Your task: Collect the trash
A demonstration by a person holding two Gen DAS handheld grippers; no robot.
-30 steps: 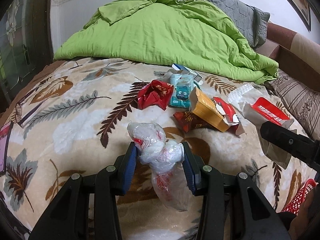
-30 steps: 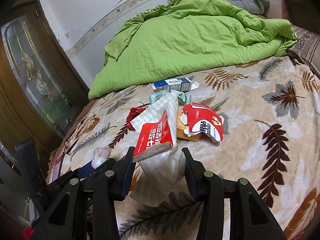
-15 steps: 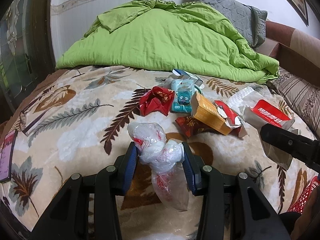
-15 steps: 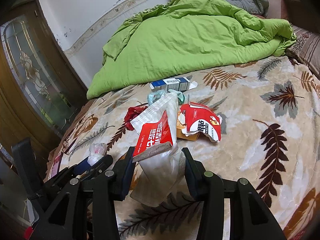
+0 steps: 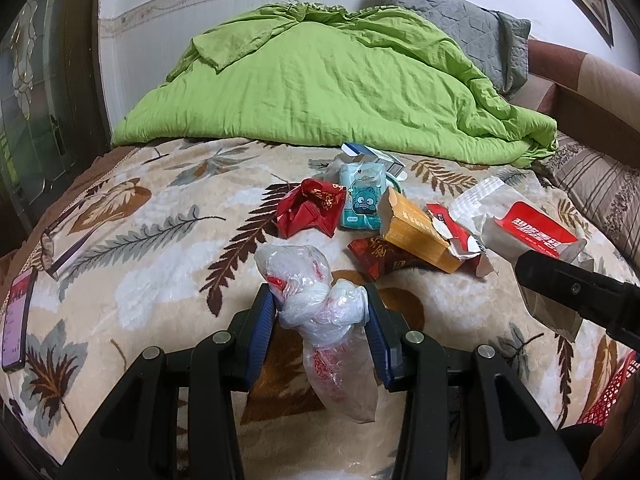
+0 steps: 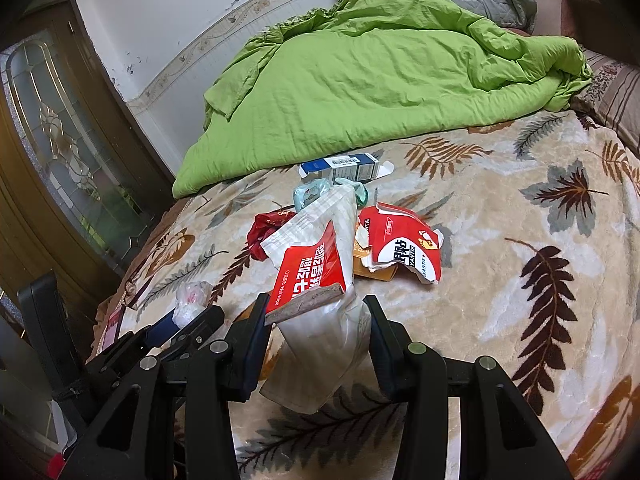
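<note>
My left gripper (image 5: 320, 308) is shut on a knotted clear plastic bag (image 5: 320, 320) and holds it above the leaf-print blanket (image 5: 140, 240). My right gripper (image 6: 318, 312) is shut on a white and red wet-wipe packet (image 6: 316, 276), also lifted; it also shows in the left wrist view (image 5: 520, 224). A trash pile lies on the bed: a red wrapper (image 5: 310, 208), a teal cartoon packet (image 5: 362, 196), an orange carton (image 5: 412, 228), a torn red and white box (image 6: 400, 248), a dark red wrapper (image 5: 376, 256) and a blue and white box (image 6: 344, 166).
A green duvet (image 5: 332, 92) is heaped at the head of the bed with a grey pillow (image 5: 452, 16) behind. A phone (image 5: 16, 320) lies at the bed's left edge. A red basket (image 5: 608, 392) shows at the lower right. A glass-panelled wooden door (image 6: 60, 152) stands left.
Both grippers have drawn back slightly from the pile with their loads still held. The trash on the bed has not moved.
</note>
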